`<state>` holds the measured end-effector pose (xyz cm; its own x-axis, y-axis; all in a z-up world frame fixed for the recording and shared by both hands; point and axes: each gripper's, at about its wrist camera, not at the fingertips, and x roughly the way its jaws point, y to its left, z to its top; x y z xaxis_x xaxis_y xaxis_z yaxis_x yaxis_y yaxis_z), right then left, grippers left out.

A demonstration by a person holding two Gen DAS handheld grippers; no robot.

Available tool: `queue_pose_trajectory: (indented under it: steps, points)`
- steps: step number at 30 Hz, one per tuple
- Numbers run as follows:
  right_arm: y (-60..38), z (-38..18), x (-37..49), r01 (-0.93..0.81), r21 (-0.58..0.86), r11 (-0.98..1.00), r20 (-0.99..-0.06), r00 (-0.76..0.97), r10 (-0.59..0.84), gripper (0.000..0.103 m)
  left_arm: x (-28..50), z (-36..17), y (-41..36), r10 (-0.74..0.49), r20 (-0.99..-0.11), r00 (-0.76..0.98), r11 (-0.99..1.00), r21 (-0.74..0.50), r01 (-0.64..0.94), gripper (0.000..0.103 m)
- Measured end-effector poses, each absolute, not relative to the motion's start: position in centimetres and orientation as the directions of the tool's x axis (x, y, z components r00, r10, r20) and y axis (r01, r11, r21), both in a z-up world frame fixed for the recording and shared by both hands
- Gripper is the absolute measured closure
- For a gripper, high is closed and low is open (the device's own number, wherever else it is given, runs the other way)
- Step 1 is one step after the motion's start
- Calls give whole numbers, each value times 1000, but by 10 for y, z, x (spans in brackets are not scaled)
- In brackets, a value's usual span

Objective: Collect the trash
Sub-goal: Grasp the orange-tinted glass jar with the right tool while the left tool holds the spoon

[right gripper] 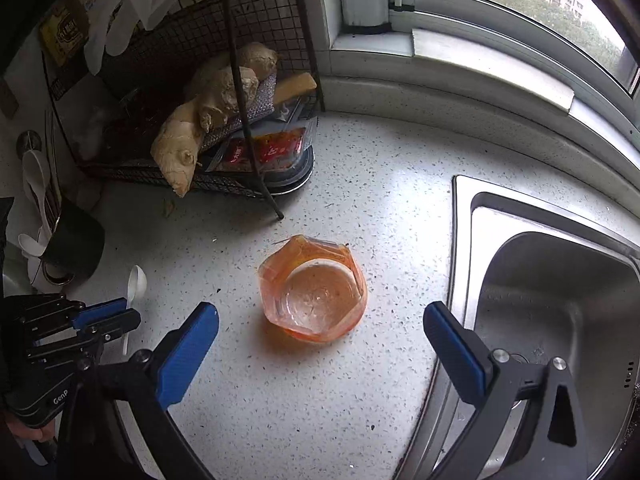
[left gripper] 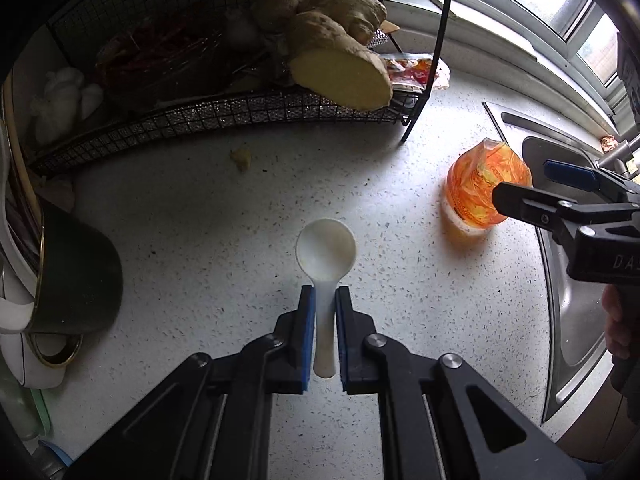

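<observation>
A white plastic spoon [left gripper: 325,264] lies bowl-up over the speckled counter; my left gripper [left gripper: 325,294] is shut on its handle. It also shows in the right wrist view [right gripper: 134,286], with the left gripper [right gripper: 116,314] on it. An orange-stained clear plastic cup [right gripper: 313,296] with a crumpled wrapper stands on the counter next to the sink; it also shows in the left wrist view [left gripper: 482,186]. My right gripper [right gripper: 320,320] is wide open and empty, its fingers on either side of the cup and a little short of it. It appears in the left wrist view [left gripper: 532,184] at the right.
A black wire rack [left gripper: 224,116] holds ginger [left gripper: 336,52], dried chillies and garlic. A red snack packet [right gripper: 276,150] lies on a black dish under the rack. A dark green mug [left gripper: 76,276] stands left. A steel sink [right gripper: 560,312] is right. A small food scrap [left gripper: 241,159] lies on the counter.
</observation>
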<state>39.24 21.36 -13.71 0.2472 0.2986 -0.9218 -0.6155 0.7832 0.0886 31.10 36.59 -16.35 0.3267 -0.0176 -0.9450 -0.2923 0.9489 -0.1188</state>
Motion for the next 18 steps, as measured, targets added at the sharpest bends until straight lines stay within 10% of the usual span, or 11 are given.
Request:
queue_pose_trajectory:
  steps: [7,12,18]
  points:
    - [239,-156,397,-647,41,761,-937,240,254,9,305,-173,379,-34,-936,351,950,-140,-281,94]
    - [249,-163,396,-658,-15,753,-939,268,216,42,299,-178,386,-32,-937,349,945,-142,-293,94]
    - [239,-159,385,-653,5,757,-943,250,222,43,287,-171,385,-47,-929,366,945,-160,-286,94]
